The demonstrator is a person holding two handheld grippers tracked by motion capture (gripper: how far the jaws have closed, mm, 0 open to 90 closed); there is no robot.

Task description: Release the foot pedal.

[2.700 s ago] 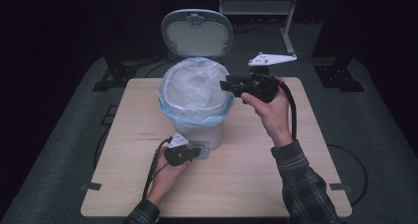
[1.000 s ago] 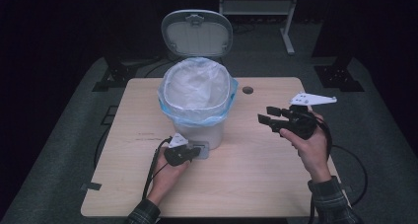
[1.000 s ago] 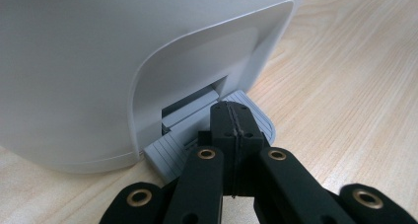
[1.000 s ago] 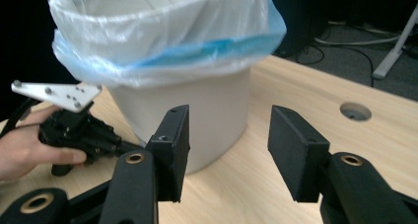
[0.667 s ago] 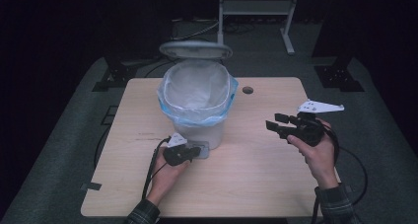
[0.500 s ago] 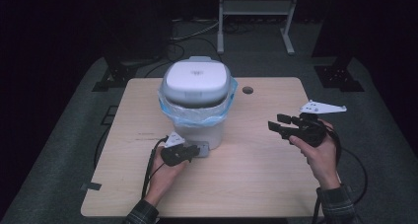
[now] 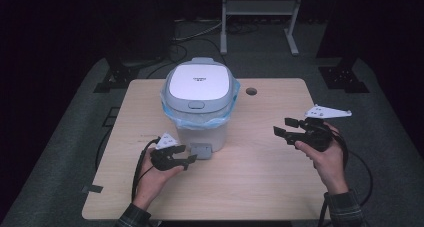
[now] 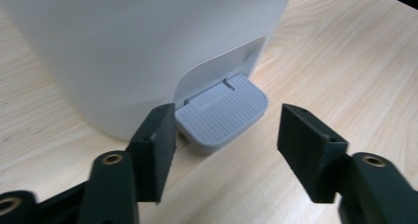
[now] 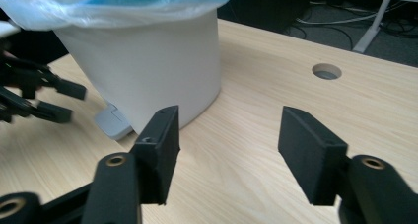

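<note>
Left gripper (image 7: 186,160) sits low over the table, jaws parted and empty; they have just been opening. Grey foot pedal (image 8: 222,114) lies straight ahead of the jaws, just beyond the tips and roughly between their lines, not pinched; a strip of bare wood shows between pedal and right-hand jaw in the left gripper view. Whether the other jaw brushes the pedal's edge cannot be told. Pedal juts from the base of the white pedal bin (image 7: 201,132), which rises directly behind it. Bin lid (image 7: 200,84) is down, closed over the rim. Blue-and-clear bin liner (image 7: 220,118) is folded out over the rim and hangs below the lid edge on all visible sides.

Right gripper (image 7: 286,128) is held well off to the far side of the bin from the left one, above the table, jaws pointing toward the bin. Jaws apart, nothing between them; they too have just been opening further. In the right gripper view the bin wall (image 9: 148,71) stands ahead and to the left of the jaws, the pedal (image 9: 114,121) at its foot, the left gripper (image 9: 59,101) blurred beyond it.

Wooden table (image 7: 260,177) carries all of this. Round cable hole (image 7: 251,91) lies in the tabletop beyond the right gripper, near the far edge.
</note>
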